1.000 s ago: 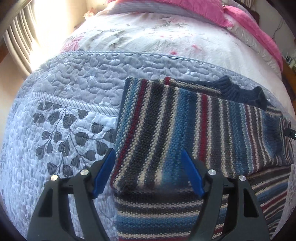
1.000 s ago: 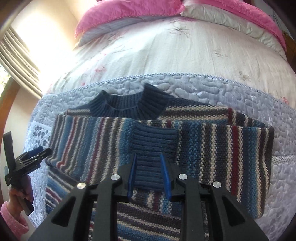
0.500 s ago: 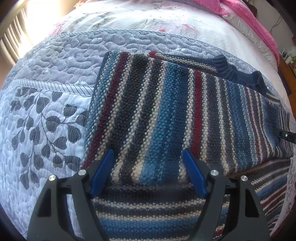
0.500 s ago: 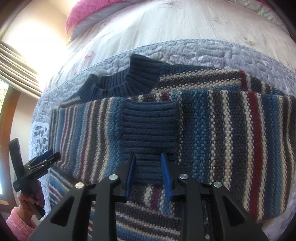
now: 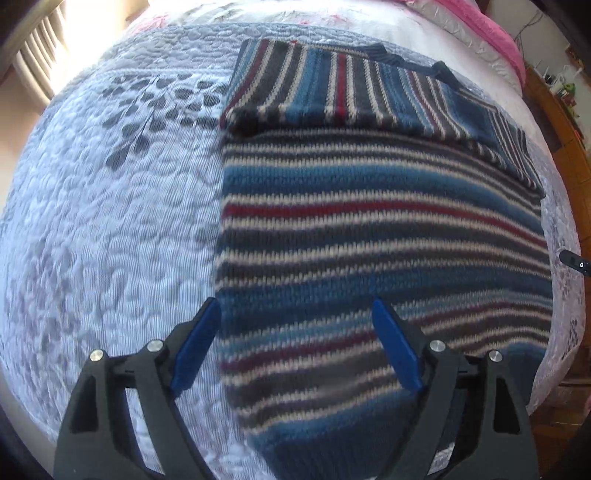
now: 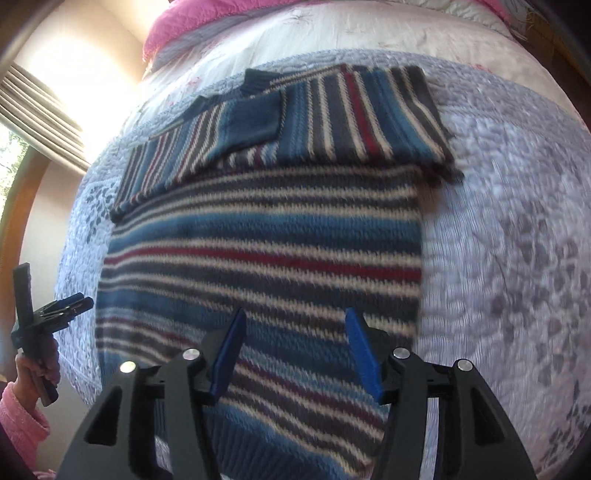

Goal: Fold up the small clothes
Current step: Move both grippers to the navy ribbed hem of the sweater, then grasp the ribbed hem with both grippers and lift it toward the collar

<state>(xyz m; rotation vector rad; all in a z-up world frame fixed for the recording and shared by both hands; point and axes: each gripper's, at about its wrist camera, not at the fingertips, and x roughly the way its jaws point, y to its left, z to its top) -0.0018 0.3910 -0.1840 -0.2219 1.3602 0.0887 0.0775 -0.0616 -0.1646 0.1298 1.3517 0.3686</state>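
Observation:
A striped knit sweater (image 5: 369,229) in blue, grey, cream and red lies flat on the quilt (image 5: 110,221). Both sleeves (image 5: 351,96) are folded across its chest below the navy collar (image 6: 255,79). My left gripper (image 5: 295,310) hovers open above the lower left part of the body, its left finger over the sweater's side edge. In the right wrist view the sweater (image 6: 258,251) fills the middle. My right gripper (image 6: 295,317) is open above the lower body near the hem, holding nothing. The left gripper (image 6: 83,302) shows at that view's left, held by a hand (image 6: 40,369).
The pale blue quilt (image 6: 517,221) with a grey leaf print lies over a bed with white floral and pink bedding (image 6: 192,26) behind. A curtained window (image 6: 37,107) is on the left. Wooden furniture (image 5: 569,122) stands past the bed's right side.
The right gripper has opened wider and let go of the navy sleeve cuff. Both grippers have drawn back from the folded sleeves toward the sweater's hem.

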